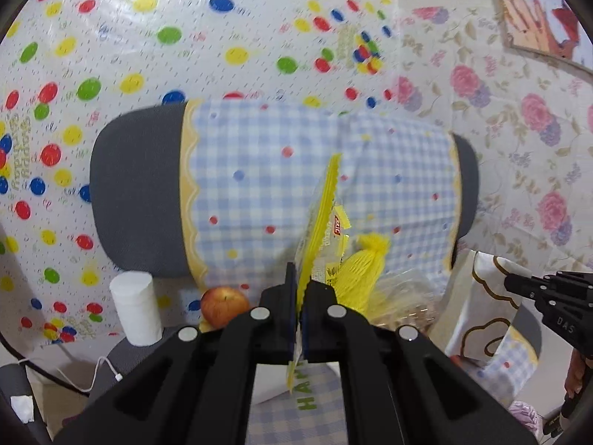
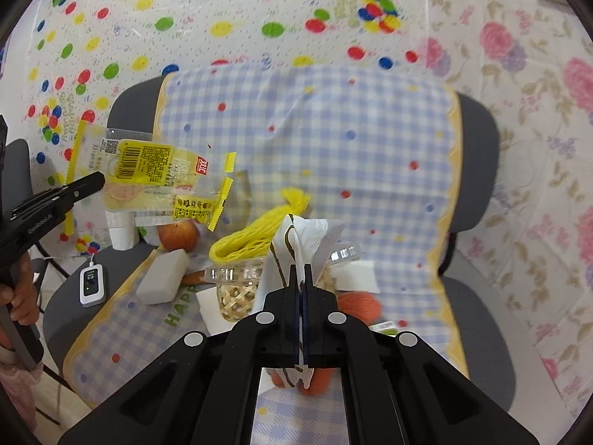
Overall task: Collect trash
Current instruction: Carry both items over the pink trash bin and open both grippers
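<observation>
Right now, on my left wrist camera, the left gripper (image 1: 299, 289) is clenched on a yellow-and-clear snack wrapper (image 1: 326, 218), whose edge runs up between the pads in front of the grey office chair (image 1: 137, 193) draped with a blue checked cloth (image 1: 259, 170). A yellow yarn bundle (image 1: 361, 267) sits just right of the fingers, an apple (image 1: 224, 306) and a white paper roll (image 1: 136, 307) lie low to the left, and the other gripper pokes in at the right edge. On my right wrist camera, the right gripper (image 2: 301, 278) is pinched shut on a white bag with brown lines (image 2: 300, 244), held up over the seat. The wrapper hangs at the left off the left gripper's tip, above the apple. A clear plastic cup (image 2: 233, 289), a grey block (image 2: 163, 276), orange yarn (image 2: 361, 306) and a small white device (image 2: 92, 284) rest on the seat.
</observation>
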The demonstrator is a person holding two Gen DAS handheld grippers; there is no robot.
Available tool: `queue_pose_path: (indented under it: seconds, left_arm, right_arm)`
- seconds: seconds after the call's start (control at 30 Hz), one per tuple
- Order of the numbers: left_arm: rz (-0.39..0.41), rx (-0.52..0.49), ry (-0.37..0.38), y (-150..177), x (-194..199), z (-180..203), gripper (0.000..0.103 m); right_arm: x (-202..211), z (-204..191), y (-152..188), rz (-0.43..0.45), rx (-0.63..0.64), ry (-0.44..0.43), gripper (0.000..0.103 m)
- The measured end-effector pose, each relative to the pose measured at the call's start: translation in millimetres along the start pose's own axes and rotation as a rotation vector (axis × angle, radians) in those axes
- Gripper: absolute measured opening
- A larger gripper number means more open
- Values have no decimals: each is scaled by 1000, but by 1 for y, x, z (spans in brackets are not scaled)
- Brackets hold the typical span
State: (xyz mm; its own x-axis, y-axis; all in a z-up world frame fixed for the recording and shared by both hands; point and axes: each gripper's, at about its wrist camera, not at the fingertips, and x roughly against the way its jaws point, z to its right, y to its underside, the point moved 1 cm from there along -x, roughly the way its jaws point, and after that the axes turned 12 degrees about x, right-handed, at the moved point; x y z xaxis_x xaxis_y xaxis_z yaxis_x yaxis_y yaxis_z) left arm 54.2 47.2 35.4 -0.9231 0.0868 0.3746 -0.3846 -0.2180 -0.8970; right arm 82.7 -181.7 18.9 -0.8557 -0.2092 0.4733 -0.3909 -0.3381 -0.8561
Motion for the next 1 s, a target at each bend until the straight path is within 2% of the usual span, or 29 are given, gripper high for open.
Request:
queue_pose_path:
  seconds: [0.17,0.33,0.57,0.83,1.0]
  left_arm:
    - [20,-17,96,1,25,29,0]
    - [-3,-50,197,24,41,65,0]
    - [-96,-79,358,77,51,115,0]
    - [-209,-226,572,155,79,187,0]
    - [-280,-297,658,203,86,221,0]
  right_arm:
    - [40,12,9,32,-25,61,1]
    - [82,20,40,24,-61,146,1]
    - [136,31,98,-39,-136,297,1]
    - [184,41,184,-171,-254,465,1]
    - [206,44,235,-248,-327,533,1]
